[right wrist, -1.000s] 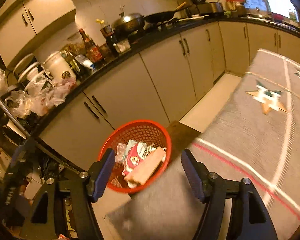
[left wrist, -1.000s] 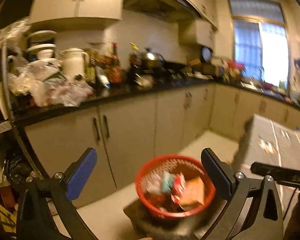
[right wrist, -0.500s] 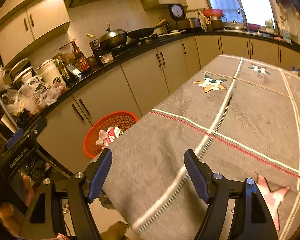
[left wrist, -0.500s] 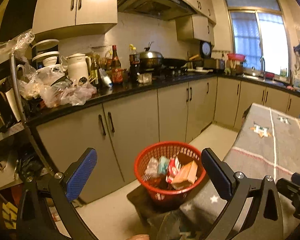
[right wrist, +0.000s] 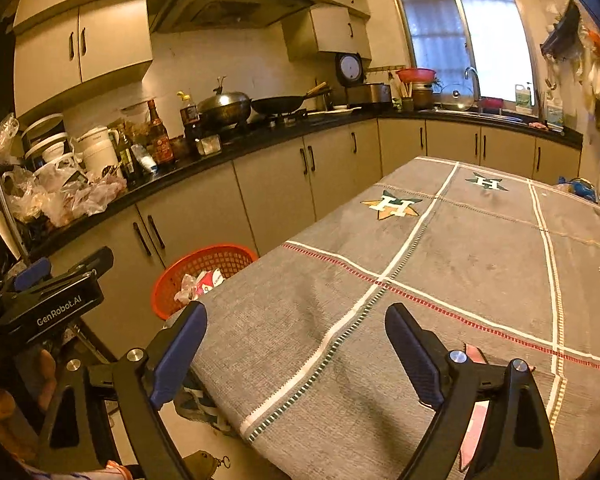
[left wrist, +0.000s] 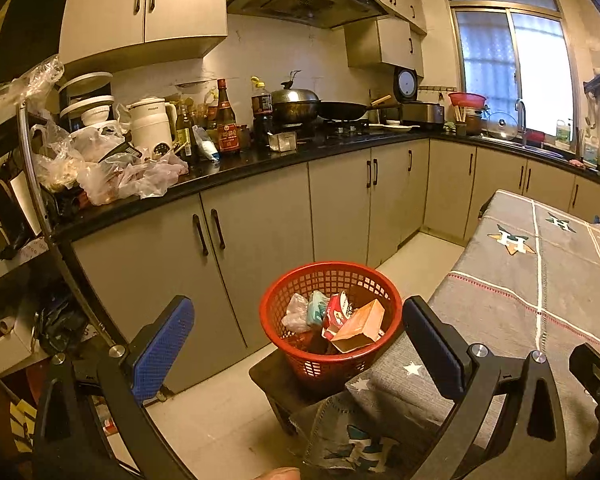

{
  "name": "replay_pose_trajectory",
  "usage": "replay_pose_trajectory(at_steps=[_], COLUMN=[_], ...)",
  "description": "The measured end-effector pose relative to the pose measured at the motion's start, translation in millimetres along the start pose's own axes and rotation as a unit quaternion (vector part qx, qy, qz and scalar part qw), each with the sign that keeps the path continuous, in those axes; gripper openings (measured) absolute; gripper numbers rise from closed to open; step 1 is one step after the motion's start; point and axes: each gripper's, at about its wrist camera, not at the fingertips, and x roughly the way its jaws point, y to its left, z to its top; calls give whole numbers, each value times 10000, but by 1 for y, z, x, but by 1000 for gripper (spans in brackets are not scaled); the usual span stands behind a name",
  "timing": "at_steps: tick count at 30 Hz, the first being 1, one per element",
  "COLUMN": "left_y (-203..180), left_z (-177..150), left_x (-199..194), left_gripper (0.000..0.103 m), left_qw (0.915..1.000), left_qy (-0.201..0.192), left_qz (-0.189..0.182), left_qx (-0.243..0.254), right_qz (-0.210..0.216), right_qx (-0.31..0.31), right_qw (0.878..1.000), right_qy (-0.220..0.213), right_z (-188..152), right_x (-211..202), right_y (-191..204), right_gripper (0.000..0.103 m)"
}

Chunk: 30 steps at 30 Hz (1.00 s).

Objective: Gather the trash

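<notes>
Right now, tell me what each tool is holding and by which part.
Nothing is held. The left tool stands open and empty, with the red basket beyond it. The right tool is opening over the grey tablecloth, nothing between its pads.

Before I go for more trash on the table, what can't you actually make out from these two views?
- Red basket: right wrist view, tablecloth edge covers most of it.
- Basket bottom: left wrist view, buried under wrappers.
- Blue item at the far table edge: right wrist view, too small to identify.
- Pink-red flat thing: right wrist view, mostly behind the right gripper's fingers.
</notes>
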Motion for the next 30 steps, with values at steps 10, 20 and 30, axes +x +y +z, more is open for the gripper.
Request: replay_pose_trajectory(at_steps=[10,20,30], left_y=[6,10,18], left_z=[-1,-7,-12], left_x=[-4,-2,8], left_gripper=[103,103,103], left_qw=[10000,9999,9995], left_qy=[-1,68,203], left_qz=[-24,-108,-245], left_qx=[-77,-70,-92], right_qz=[-31,-20,-106], right_qx=[-205,-117,-227], right_qw=[9997,9999,9996], right_qy=[-142,-80,-136], right_z=[-3,-5,-8], right_x=[-9,-7,-7], right_y=[12,14,23], right_gripper=[94,95,95])
